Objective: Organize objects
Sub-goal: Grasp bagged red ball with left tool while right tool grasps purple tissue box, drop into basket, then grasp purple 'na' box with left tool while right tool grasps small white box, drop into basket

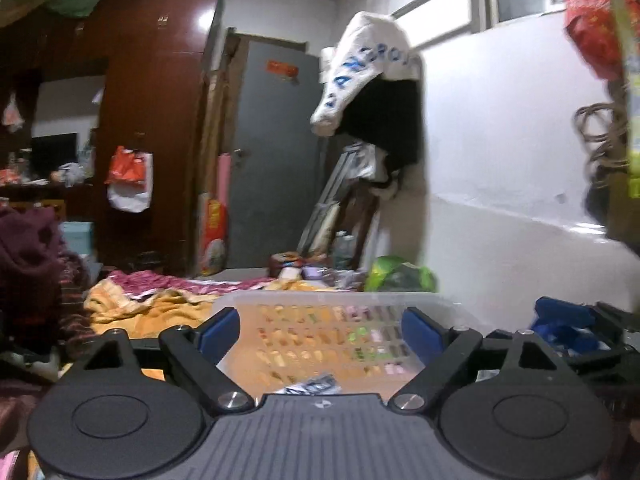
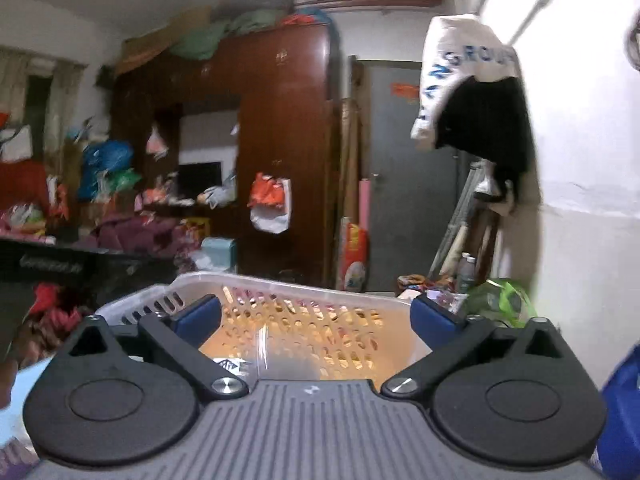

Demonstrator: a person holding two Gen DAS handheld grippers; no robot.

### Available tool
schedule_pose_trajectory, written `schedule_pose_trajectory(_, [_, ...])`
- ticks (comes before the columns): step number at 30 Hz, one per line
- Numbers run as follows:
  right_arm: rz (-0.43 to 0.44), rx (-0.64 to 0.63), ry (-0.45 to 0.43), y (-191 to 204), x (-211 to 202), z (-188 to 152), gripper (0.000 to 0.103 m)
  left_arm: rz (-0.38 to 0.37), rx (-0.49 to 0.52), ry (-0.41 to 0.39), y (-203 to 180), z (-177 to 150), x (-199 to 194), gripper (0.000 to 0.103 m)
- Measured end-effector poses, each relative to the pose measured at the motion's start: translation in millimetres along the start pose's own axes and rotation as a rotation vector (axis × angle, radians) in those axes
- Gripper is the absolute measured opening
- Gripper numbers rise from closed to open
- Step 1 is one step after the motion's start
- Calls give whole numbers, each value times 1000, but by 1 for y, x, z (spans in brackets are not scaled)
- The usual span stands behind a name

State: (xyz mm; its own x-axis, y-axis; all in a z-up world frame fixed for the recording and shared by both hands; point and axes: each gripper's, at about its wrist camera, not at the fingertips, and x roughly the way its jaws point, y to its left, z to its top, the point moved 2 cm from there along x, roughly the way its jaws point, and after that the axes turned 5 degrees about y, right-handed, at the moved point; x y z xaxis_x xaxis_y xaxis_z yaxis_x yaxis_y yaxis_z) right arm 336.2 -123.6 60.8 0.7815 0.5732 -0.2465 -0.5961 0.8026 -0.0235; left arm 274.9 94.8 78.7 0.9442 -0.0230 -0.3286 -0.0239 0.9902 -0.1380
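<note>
Both the left hand-held gripper [image 1: 320, 330] and right hand-held gripper [image 2: 316, 320] spread empty above the plastic basket [image 1: 340, 300]; a packet [image 1: 316, 385] already lies inside, bed clutter remains

Basket [image 1: 344, 300]: translucent white plastic, perforated walls, upright, open top, on orange cloth. Orange tone visible through slots. Small packet [image 1: 314, 385] with dark print lies on basket floor at near edge. Right wrist view: clear plastic bag [image 2: 264, 354] with printed label lies flat inside basket, near left side.
</note>
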Motion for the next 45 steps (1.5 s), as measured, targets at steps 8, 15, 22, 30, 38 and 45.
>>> schedule_pose_trajectory(8, [66,62,60,-10,-63,-78,103,67,129,-65,-17,-108,-114,90])
schedule_pose_trajectory(15, [64,60,96,-3,-47,-89,87,43,46,-25,-7,-165,-128,90])
schedule_pose_trajectory(22, [73,22,187,24,-28,-97,58,101,89,-22,-18,-168,-119,83])
schedule_pose_trajectory(30, [51,12,201,28,-26,-99,39,119,122,5,-20,-174,-114,45])
schedule_pose_trajectory(38, [42,32,176,24,-29,-99,36,99,98,-58,-17,-178,-122,45])
schedule_pose_trajectory(45, [42,51,80,21,-44,-98,35,72,75,-109,-12,-178,-129,45])
